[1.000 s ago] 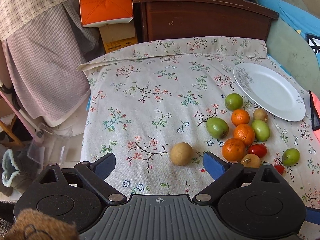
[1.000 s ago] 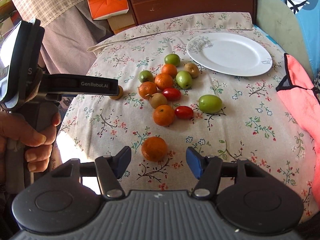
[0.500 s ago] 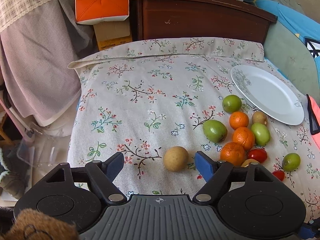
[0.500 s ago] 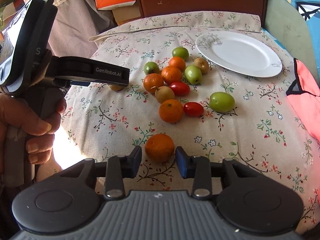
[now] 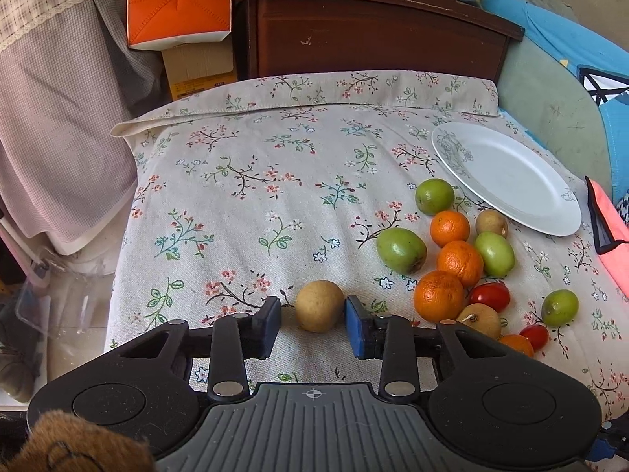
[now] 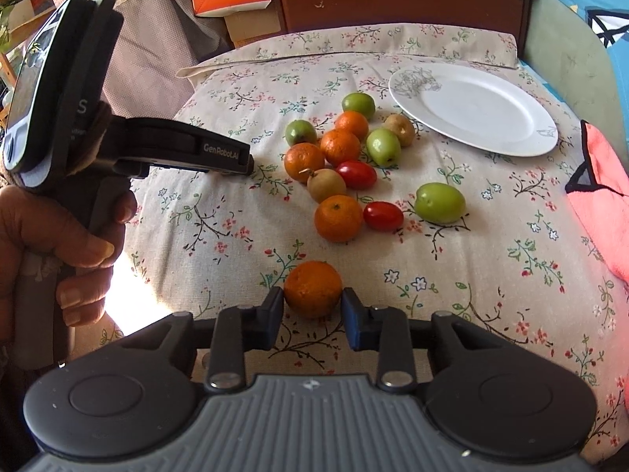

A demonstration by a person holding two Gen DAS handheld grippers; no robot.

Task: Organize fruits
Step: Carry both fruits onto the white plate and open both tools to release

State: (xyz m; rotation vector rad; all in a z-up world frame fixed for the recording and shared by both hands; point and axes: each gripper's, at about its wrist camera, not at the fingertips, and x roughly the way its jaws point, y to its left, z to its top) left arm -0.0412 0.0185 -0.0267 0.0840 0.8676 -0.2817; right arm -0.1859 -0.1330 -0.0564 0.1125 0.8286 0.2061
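Left wrist view: the left hand-held gripper (image 5: pixel 312 324) has just been closing, and a tan round fruit (image 5: pixel 319 305) sits between its blue pads. The right pad touches the fruit; a narrow gap shows at the left pad, so a full grip cannot be confirmed. The fruit rests on the floral cloth (image 5: pixel 251 181), apart from the main fruit pile (image 5: pixel 456 259) to its right.

Right wrist view: the right hand-held gripper (image 6: pixel 312 316) has also just been closing, and both pads press the sides of an orange (image 6: pixel 313 288) lying on the cloth near the front edge. A person's hand (image 6: pixel 59 244) holds the other gripper's handle at the left.

The pile holds oranges, green fruits, tan fruits and red tomatoes, grouped mid-cloth. One green fruit (image 6: pixel 440 202) lies just right of the group. A white plate (image 6: pixel 479 114) stands beyond the pile at the far right, with nothing on it. An orange-red cloth (image 6: pixel 601 192) lies at the right edge.
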